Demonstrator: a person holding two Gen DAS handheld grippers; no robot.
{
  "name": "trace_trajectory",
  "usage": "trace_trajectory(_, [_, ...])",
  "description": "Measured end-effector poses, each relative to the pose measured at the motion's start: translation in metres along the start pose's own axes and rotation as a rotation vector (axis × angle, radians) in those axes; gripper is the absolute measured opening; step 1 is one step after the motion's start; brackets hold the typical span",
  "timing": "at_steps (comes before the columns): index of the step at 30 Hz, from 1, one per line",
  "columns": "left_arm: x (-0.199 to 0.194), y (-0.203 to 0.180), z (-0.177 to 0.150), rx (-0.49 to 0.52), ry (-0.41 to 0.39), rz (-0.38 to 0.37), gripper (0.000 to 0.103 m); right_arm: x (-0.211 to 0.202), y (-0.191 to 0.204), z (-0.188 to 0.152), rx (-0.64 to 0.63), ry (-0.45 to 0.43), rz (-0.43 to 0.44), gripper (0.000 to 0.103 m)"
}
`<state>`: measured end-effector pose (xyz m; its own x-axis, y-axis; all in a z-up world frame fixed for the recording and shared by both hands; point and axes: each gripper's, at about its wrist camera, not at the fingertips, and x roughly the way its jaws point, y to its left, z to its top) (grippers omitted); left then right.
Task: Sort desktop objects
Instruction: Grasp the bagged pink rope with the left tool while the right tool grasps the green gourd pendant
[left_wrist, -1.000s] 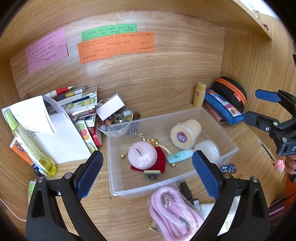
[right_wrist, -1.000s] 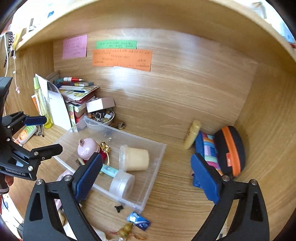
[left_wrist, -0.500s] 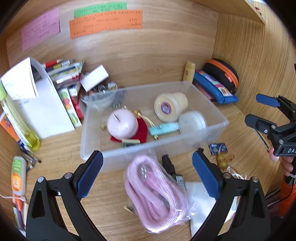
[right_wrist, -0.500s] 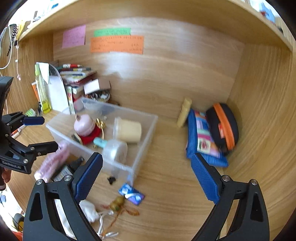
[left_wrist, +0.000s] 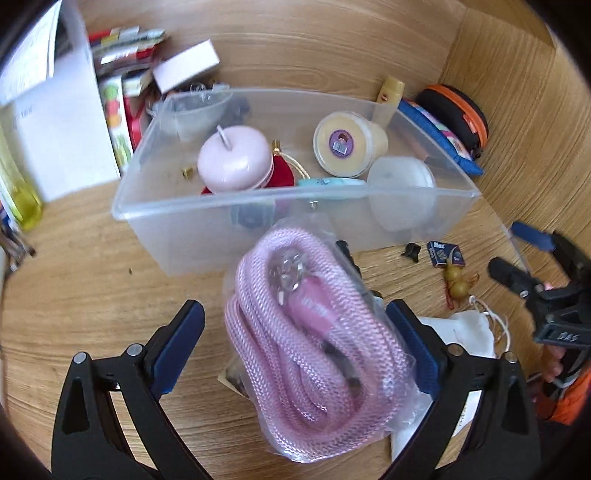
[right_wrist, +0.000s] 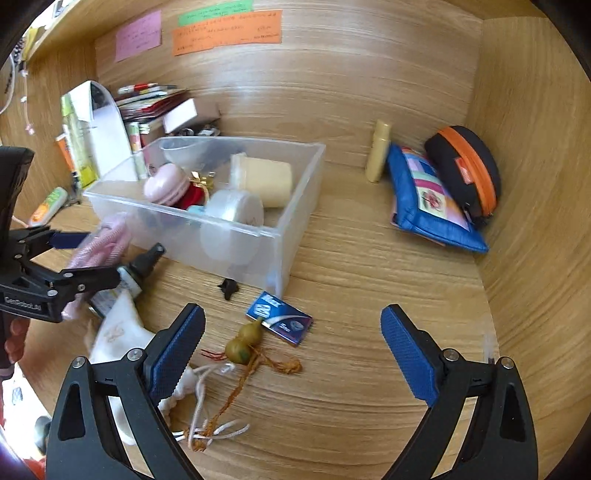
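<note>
Your left gripper is standing wide open over the bagged pink cord, which is filling the lower centre of the left wrist frame. The right-hand pad is sitting against the bag's edge; the left-hand pad is apart from it. The cord is lying on the wooden desk, just in front of the clear plastic bin, its upper end close against the bin's near wall.

The bin is taking up the upper centre of that frame. Inside it: a pink round case at left, a cream tub on its side at right, a frosted round container against the near wall.

Your right gripper is also spread open and gripping nothing, hanging above bare desk at the bottom of the right wrist frame. Just ahead of its left-hand pad a small gourd charm with orange cord is lying, touching a blue packet. A white cloth pouch is sitting at lower left, a small black clip near the bin's corner.

At right of that frame a blue pencil pouch and a black case with orange zip are resting by the side wall, a yellow tube beside them.
</note>
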<state>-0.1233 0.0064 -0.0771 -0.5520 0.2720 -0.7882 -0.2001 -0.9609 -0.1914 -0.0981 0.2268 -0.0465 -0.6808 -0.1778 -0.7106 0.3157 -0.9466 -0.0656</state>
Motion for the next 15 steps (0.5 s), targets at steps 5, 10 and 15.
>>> trace_trajectory(5, [-0.003,0.011,-0.005,-0.020,-0.005,-0.029,0.101,0.008,-0.003,-0.011,0.038,0.030,-0.008,0.086])
trace_trajectory(10, [-0.015,0.026,-0.012,-0.035,-0.011,-0.037,0.101,0.012,0.001,-0.020,0.031,0.064,0.018,0.073])
trace_trajectory(15, [-0.023,0.038,-0.016,-0.049,-0.016,-0.031,0.101,0.017,0.009,-0.023,-0.002,0.083,0.040,0.054])
